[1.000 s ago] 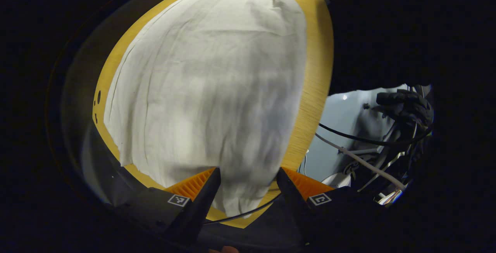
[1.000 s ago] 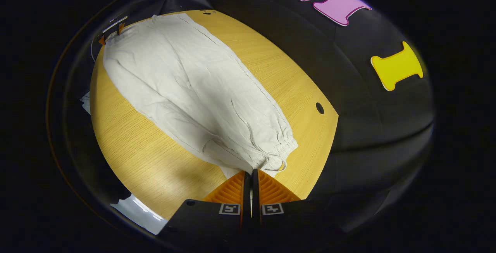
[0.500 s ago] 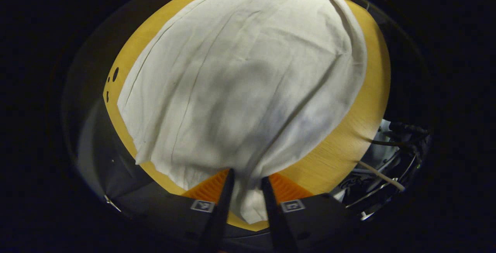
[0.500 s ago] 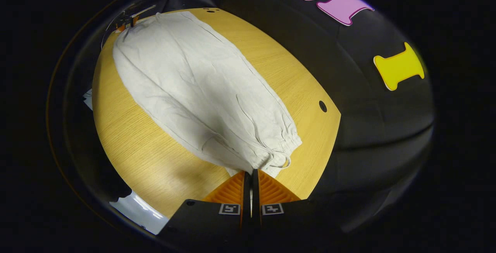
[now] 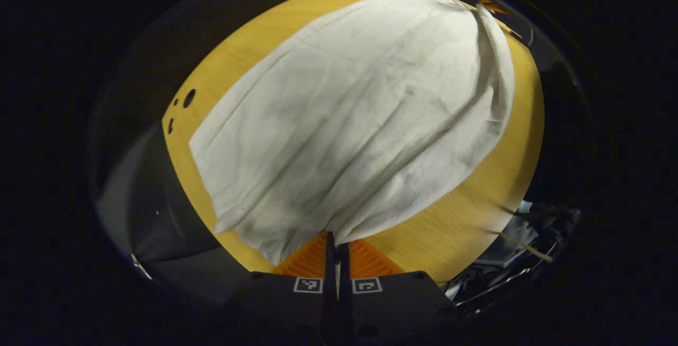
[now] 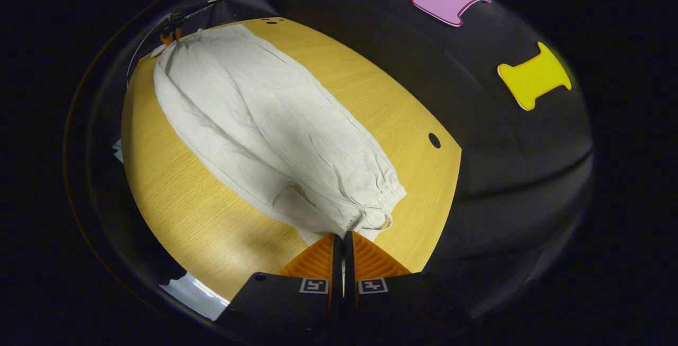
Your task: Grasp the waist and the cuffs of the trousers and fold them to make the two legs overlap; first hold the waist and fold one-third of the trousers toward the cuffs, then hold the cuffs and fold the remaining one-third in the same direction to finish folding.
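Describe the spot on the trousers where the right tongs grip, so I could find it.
Start at the wooden table, where pale trousers lie stretched out. Follow them to the gathered waist, the end with a drawstring loop; the right tongs pinch its corner.

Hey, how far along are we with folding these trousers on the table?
Early stage. Done: both ends are gripped. The right gripper is shut on the gathered waist, and the left gripper is shut on the cuff end. In hand: the trousers lie full length along the wooden table, and the legs seem to overlap. Left: both one-third folds, none visible yet.
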The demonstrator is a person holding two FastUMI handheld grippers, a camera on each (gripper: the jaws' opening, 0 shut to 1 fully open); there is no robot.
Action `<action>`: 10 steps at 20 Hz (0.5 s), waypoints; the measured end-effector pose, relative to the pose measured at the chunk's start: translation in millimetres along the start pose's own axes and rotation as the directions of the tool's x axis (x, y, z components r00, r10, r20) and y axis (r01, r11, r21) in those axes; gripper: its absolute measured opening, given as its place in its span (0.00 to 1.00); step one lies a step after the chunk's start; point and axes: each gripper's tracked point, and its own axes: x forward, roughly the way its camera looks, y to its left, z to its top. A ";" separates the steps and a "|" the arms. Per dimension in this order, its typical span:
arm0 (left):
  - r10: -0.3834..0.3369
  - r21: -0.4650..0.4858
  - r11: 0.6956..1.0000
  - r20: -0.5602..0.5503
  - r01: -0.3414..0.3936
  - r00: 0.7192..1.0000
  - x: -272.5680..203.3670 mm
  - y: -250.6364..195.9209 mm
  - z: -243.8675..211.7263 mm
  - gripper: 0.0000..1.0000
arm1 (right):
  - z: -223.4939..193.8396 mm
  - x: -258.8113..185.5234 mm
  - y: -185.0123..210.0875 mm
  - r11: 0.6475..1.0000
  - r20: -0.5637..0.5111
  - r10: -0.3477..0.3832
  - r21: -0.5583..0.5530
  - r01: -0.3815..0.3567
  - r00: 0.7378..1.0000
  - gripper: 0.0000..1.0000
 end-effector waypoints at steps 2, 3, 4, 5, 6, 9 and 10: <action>0.032 -0.078 0.997 0.043 -0.028 0.999 -7.0 19.0 16.9 0.06 | 4.2 4.3 -7.9 1.000 0.001 -0.011 0.004 0.011 1.000 0.06; 0.046 -0.108 0.993 0.053 -0.040 0.997 -8.8 27.3 23.6 0.06 | 6.8 6.9 -11.8 1.000 0.000 -0.020 0.004 0.020 1.000 0.05; 0.062 -0.125 0.991 0.060 -0.054 0.996 -10.6 34.9 31.0 0.06 | 9.3 10.4 -16.0 1.000 -0.002 -0.027 0.005 0.027 1.000 0.06; 0.078 -0.132 0.989 0.066 -0.069 0.995 -9.8 42.2 38.2 0.06 | 11.7 13.6 -20.8 0.999 -0.004 -0.035 0.006 0.035 0.999 0.06; 0.087 -0.136 0.988 0.068 -0.077 0.994 -9.6 47.2 45.1 0.06 | 13.9 17.9 -25.6 0.999 -0.005 -0.043 0.009 0.043 0.999 0.06; 0.111 -0.162 0.982 0.068 -0.099 0.991 -3.2 64.4 64.6 0.06 | 21.3 33.1 -40.8 0.998 -0.010 -0.064 0.024 0.064 0.998 0.05; 0.117 -0.178 0.978 0.066 -0.104 0.991 -0.6 69.3 71.2 0.06 | 22.6 39.0 -46.3 0.997 -0.012 -0.071 0.032 0.072 0.997 0.05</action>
